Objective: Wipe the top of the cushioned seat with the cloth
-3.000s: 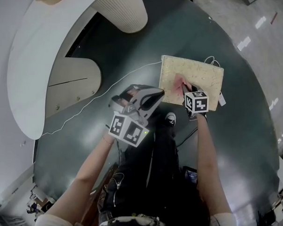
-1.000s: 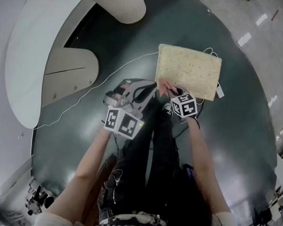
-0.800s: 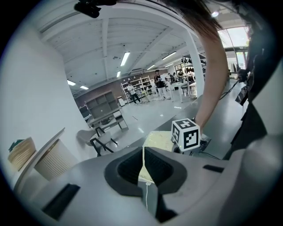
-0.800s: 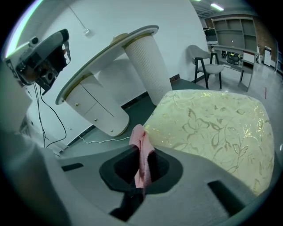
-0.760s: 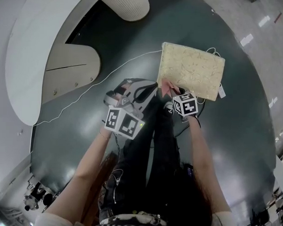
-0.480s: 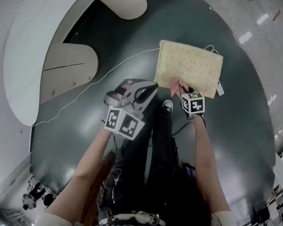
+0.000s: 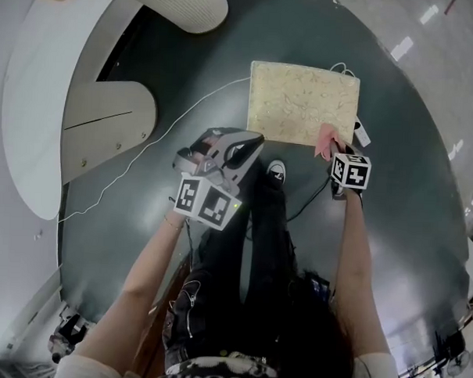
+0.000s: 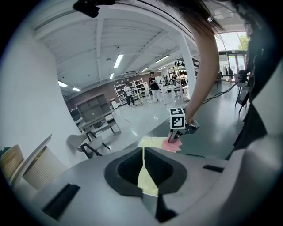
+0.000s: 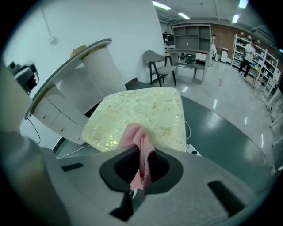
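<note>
The right hand-held gripper (image 7: pixel 333 152), clamped on the pink cloth (image 7: pixel 325 138), holds it at the cushioned seat's (image 7: pixel 299 101) lower right corner in the head view, so wiping seems underway, most of the top perhaps remaining.

Right hand-held gripper (image 7: pixel 333 152): arm stretched forward, jaws clamped on cloth (image 7: pixel 325 139). Left hand-held gripper (image 7: pixel 249 142): held nearer the body, jaws together with nothing gripped, tips angled toward the right one.
</note>
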{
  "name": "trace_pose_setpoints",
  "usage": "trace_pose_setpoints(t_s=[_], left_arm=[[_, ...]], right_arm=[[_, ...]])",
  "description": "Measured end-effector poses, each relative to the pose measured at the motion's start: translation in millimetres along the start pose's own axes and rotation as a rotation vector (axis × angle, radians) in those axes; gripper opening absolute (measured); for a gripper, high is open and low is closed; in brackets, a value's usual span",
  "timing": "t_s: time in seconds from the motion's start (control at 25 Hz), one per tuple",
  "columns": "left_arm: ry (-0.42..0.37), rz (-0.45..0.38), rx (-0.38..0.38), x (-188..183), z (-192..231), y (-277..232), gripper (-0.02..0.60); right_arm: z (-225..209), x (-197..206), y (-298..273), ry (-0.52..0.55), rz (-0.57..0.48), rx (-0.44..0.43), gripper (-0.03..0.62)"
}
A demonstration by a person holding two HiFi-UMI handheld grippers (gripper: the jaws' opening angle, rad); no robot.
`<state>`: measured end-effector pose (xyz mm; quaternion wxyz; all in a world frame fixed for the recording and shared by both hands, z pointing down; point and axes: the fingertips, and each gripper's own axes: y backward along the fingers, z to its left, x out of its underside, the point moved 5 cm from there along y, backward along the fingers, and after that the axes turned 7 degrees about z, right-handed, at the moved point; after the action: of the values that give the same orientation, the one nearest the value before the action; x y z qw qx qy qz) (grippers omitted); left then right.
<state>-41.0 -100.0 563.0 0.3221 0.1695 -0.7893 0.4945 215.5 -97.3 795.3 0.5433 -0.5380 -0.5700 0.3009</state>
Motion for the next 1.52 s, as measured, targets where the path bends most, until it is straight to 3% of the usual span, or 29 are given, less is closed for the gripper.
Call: trace_pose_setpoints(t_s=[0.28,0.56,1.04,1.52], left_arm=[[-0.019,-0.009,0.035,-18,-12,-16,0.012],[-0.044,-0.02,0.052,-36,-19,-28,0.012],[-0.08,-0.053,0.017,-96,-17,-4,0.012],[-0.113,-0.091,-0.014,-173,-30,53,0.012]], right_arm=[[-53,24,23,-0.126,-0.016,0.064,0.009],[-70,33,38,-0.183,-0.049,0.086,0.009],[-6,3,141,-0.072,-0.232,-0.056,0.009],[58,-5,282,-0.067,-0.363,-0.159,0.009]])
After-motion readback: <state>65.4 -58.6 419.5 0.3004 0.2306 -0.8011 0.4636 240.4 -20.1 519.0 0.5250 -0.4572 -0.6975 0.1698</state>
